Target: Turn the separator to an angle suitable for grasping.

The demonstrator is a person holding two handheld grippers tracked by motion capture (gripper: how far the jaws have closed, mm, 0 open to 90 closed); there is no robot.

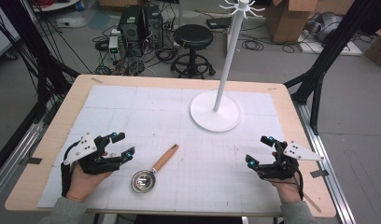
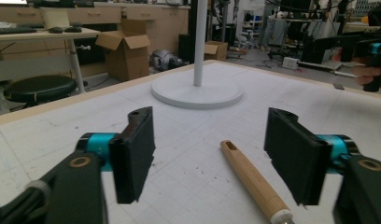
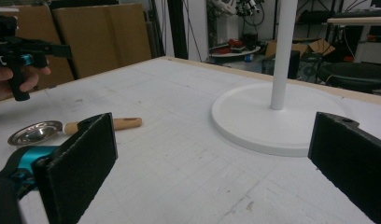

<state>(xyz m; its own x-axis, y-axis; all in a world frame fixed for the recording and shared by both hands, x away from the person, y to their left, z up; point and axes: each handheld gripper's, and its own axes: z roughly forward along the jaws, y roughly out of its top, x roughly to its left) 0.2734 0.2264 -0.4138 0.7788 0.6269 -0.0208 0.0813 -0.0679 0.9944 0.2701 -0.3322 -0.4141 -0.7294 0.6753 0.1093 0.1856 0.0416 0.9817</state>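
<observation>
A small metal ladle (image 1: 144, 180) with a wooden handle (image 1: 165, 157) lies on the white mat near the table's front, its bowl toward the person. Its handle (image 2: 254, 181) runs between my left gripper's jaws, farther out on the mat. My left gripper (image 1: 123, 145) hovers open just left of the ladle, holding nothing. My right gripper (image 1: 258, 150) is open at the front right, well clear of the ladle (image 3: 37, 132). A white stand with a round base (image 1: 215, 111) and a tall pole (image 1: 230, 53) rises at the back centre.
The wooden table (image 1: 291, 112) carries a white gridded mat (image 1: 146, 109). Beyond the far edge stand a black stool (image 1: 193, 37), computer towers (image 1: 141, 23), loose cables and cardboard boxes (image 1: 286, 18). Black frame legs (image 1: 319, 70) flank the table.
</observation>
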